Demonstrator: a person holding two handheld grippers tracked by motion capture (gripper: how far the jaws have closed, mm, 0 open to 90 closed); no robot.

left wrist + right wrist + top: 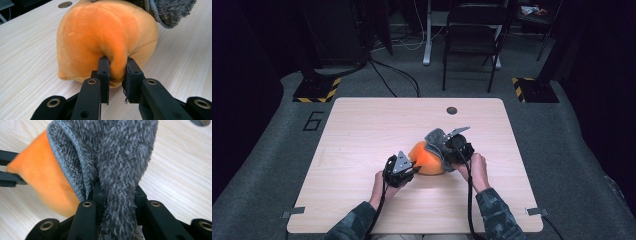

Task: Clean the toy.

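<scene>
High view: orange cushion [428, 159] resting near the middle of the table [362, 130], grey furry cover [438, 140] draped over its far right side. Left gripper [413, 167] at the cushion's near left edge, right gripper [447, 150] at the cover, each held by a hand from opposite sides, probably to brace one piece while working the other over or off it.

Left gripper view: jaws pinching a fold of the orange cushion [107, 40], likely anchoring it against the table; grey cover [170, 11] hanging over the top right.

Right gripper view: jaws clamped on a bunched strip of the grey cover [120, 170], hemmed edge lying across the cushion [45, 177]; left gripper's black jaws at the left border.
</scene>
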